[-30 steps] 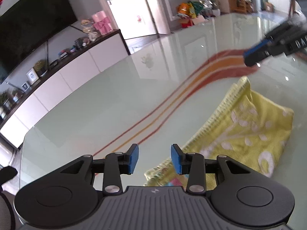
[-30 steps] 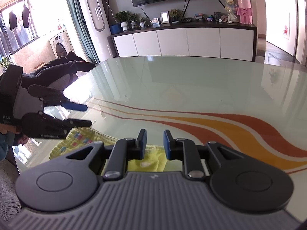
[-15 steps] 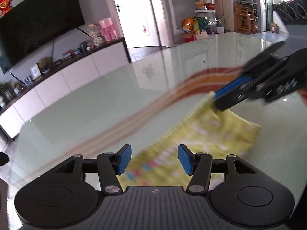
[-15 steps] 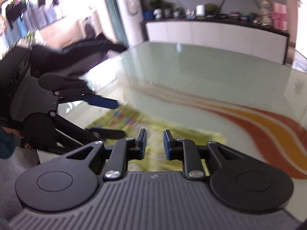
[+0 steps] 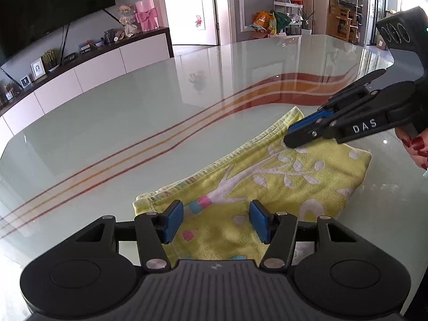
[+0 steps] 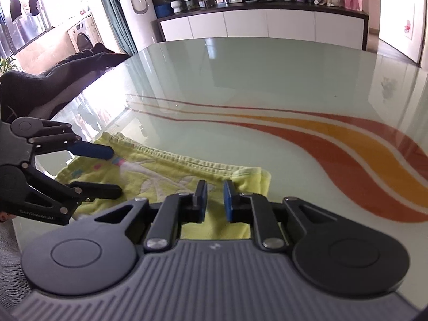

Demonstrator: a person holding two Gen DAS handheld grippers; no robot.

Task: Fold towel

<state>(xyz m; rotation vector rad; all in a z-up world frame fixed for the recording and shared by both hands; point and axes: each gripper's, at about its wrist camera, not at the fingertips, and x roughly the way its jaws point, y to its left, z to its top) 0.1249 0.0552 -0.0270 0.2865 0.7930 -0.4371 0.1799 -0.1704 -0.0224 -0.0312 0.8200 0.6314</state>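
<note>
A yellow towel (image 5: 281,176) with a white tree print lies folded on the glass table (image 5: 133,112). My left gripper (image 5: 217,223) hovers low over the towel's near left corner. Its jaws are opening, with towel under the gap and nothing pinched. In the right wrist view the left gripper (image 6: 113,169) stands wide over the towel (image 6: 160,171). My right gripper (image 6: 215,202) is at the towel's far right corner. Its jaws are closing to a narrow gap, with yellow cloth showing through it. In the left wrist view the right gripper (image 5: 290,139) has its tips down on the towel.
Red and orange stripes (image 6: 334,139) run across the glossy table. The table's left edge (image 6: 88,91) has dark clothing (image 6: 53,80) draped beyond it. A white cabinet (image 6: 267,24) stands behind. A hand with red nails (image 5: 417,147) holds the right gripper.
Both grippers have come down onto the towel. The left jaws have spread wider and the right jaws have narrowed. The towel now lies flatter than a second ago.
</note>
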